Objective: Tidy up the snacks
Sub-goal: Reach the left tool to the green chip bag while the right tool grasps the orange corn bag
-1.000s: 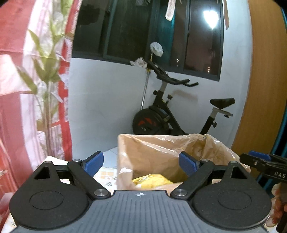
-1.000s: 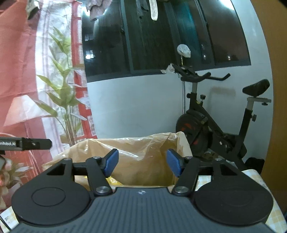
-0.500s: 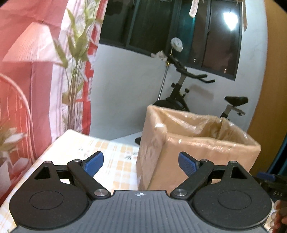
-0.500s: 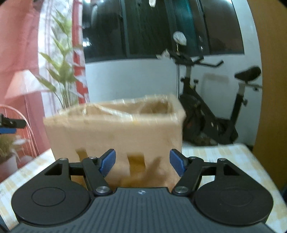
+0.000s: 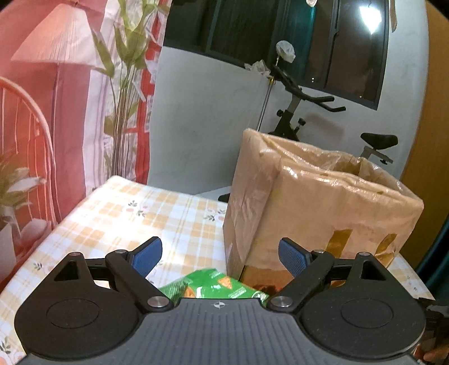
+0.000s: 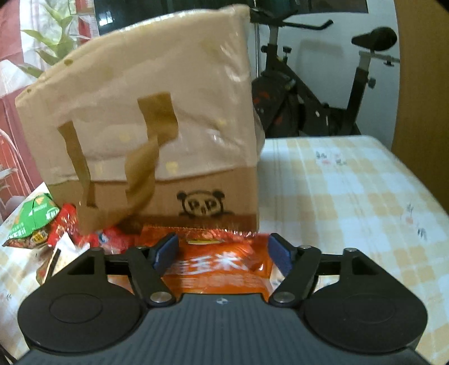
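At the foot of the cardboard box (image 6: 157,126), on the checked bench (image 6: 350,196), lies an orange snack packet (image 6: 221,269), and the right gripper (image 6: 223,252) has sunk from the box's rim to straddle it, jaws just widened and clamped on nothing. Left of the box, the left gripper (image 5: 217,257) has also dropped, jaws wide apart and empty above a green packet (image 5: 213,286). Both look poised to pick up loose snacks for boxing; red packets (image 6: 70,224) wait beside the box.

Warm indoor light; glare on window (image 5: 367,22); right view motion-blurred; fisheye bending at edges.
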A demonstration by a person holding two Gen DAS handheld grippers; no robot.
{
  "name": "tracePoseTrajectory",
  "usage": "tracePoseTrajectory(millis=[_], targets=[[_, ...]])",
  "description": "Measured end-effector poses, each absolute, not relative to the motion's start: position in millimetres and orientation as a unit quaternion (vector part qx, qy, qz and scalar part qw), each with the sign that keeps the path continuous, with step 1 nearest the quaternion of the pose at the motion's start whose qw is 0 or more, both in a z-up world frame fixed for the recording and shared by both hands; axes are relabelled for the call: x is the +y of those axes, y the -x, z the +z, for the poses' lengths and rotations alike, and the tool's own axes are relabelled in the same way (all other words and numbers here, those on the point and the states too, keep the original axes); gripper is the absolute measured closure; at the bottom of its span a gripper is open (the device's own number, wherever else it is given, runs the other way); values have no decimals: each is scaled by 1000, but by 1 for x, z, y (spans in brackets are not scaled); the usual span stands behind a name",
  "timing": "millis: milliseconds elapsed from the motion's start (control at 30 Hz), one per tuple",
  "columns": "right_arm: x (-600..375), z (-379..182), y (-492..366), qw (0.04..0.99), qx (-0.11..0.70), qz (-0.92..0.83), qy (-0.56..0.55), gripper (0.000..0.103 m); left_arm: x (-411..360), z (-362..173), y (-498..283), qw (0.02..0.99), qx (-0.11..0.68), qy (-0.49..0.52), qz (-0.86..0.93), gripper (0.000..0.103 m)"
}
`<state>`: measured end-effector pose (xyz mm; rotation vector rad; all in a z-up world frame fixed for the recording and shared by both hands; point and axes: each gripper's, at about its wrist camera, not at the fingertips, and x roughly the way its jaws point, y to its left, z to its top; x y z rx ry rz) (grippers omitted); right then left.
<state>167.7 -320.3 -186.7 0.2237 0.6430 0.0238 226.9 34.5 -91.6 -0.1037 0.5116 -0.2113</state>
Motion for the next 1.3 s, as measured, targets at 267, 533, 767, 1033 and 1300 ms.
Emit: tracePoseTrajectory(millis=[267, 533, 767, 1033, 1300], targets=[[-322, -190, -152, 942, 305, 14, -136, 19, 36, -105, -221, 957, 268, 53, -103, 12], [-323, -199, -148, 938, 311, 26, -149, 13, 38, -117, -216, 953, 281, 63, -93, 12], [-322, -212, -151, 933, 325, 35, -151, 12, 38, -127, -214, 950, 295, 61, -87, 12], [-312, -209, -142, 944, 301, 52, -123, 29, 35, -139, -209, 945, 308, 62, -87, 12], [-313, -210, -142, 944, 298, 58, -127, 30, 33, -146, -213, 942, 321, 58, -83, 12]])
